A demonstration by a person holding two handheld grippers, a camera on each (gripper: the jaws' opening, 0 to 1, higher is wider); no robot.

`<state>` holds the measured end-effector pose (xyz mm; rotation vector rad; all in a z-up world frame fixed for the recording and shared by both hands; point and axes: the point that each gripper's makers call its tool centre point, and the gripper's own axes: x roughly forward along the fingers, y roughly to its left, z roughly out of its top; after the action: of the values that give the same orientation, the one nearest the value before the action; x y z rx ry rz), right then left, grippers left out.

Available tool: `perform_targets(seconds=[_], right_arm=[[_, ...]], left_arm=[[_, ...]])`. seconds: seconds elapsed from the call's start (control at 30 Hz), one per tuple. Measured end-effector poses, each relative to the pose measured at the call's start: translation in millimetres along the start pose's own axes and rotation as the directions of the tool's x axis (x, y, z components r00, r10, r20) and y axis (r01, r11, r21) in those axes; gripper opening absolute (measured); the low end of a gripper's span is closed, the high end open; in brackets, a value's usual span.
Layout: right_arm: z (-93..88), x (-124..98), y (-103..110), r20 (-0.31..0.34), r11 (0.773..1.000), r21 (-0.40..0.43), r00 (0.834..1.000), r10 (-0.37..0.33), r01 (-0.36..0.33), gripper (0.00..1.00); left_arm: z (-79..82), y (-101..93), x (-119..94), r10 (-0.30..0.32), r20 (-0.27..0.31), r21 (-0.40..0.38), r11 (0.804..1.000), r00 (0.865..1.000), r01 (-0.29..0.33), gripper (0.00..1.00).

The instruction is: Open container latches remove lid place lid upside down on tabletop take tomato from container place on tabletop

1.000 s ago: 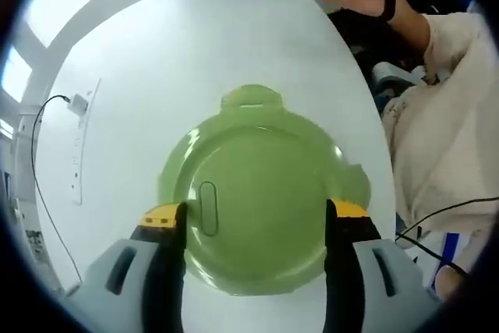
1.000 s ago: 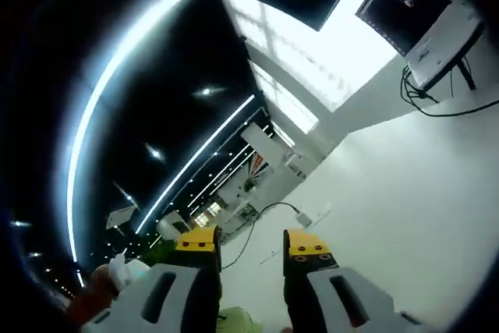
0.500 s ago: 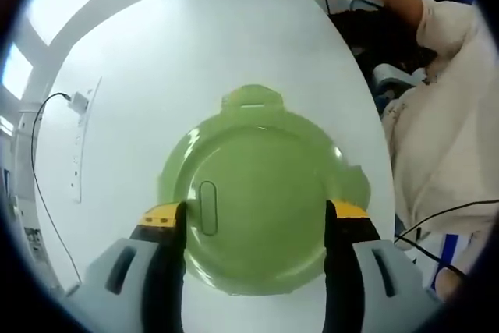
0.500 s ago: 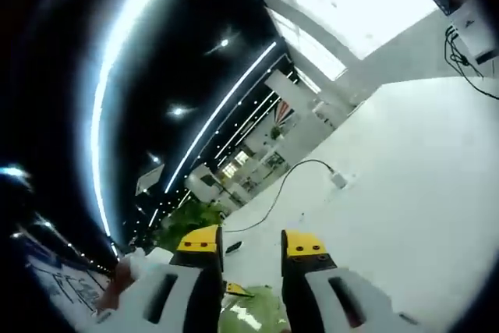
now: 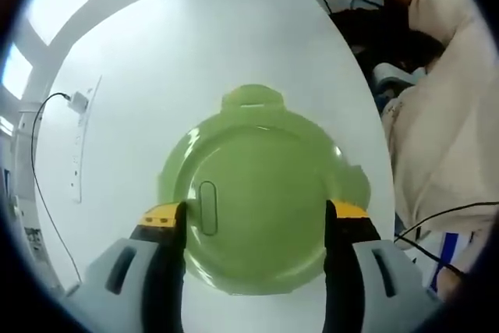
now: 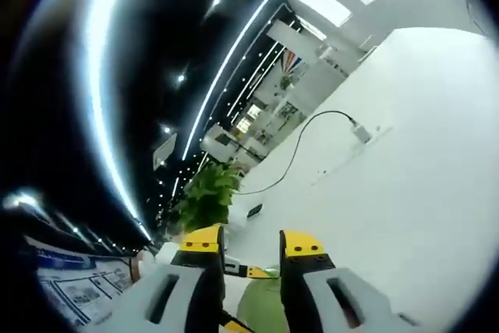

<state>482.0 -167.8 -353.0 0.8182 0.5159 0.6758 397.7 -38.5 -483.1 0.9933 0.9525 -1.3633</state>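
White bench (image 5: 195, 52) w/ cables (image 5: 39, 193) at far edge; dark ceiling lit by strip lights (image 6: 226, 60); potted plant (image 6: 204, 196) seen.

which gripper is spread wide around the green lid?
The left gripper: its yellow-tipped jaws stand wide apart, flanking the green lid. The right gripper has a narrow gap, aimed across the white table.

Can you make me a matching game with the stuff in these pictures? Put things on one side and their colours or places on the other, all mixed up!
Things:
1. container lid
2. tabletop
3. left gripper
4. cable

Colours and places:
A. white and wide
B. yellow-tipped, one jaw on each side of the lid
C. green and round
D. dark and thin, trailing across the tabletop

Pairs: 1-C, 2-A, 3-B, 4-D
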Motion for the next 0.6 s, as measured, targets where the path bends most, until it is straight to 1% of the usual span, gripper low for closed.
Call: perform_targets(seconds=[0.23,0.37,0.4,0.5,0.57,0.6], right_arm=[[-9.6,25.5,-9.5,-0.093,1.0,0.028,0.996,0.003,-0.001,0.23],[-19.1,46.4,-21.3,-0.178,0.999,0.055,0.984,0.011,-0.001,0.23],[-19.3,49.5,-23.7,-0.183,0.998,0.056,0.983,0.01,0.0,0.22],[-26.9,59.2,-32.2,-0.241,0.998,0.07,0.97,0.01,0.007,0.22],[-31.1,64.9,-37.0,-0.267,0.998,0.057,0.964,0.005,0.011,0.22],[-34.4,67.2,-38.9,-0.288,0.998,0.069,0.958,0.009,0.011,0.22]], left_arm=[[0.4,-0.3,-0.2,0.0,-0.004,-0.001,1.0,1.0,0.0,0.65],[0.6,-0.4,-0.2,0.0,-0.007,0.0,1.0,1.0,0.0,0.65],[0.6,-0.5,-0.2,0.0,-0.007,0.0,1.0,1.0,0.0,0.65],[0.4,-1.0,-0.4,0.0,-0.001,-0.003,1.0,1.0,0.0,0.65],[0.3,-1.4,-0.4,0.001,0.002,-0.004,1.0,1.0,-0.001,0.65],[0.2,-1.7,-0.5,0.001,0.002,-0.004,1.0,1.0,-0.001,0.65]])
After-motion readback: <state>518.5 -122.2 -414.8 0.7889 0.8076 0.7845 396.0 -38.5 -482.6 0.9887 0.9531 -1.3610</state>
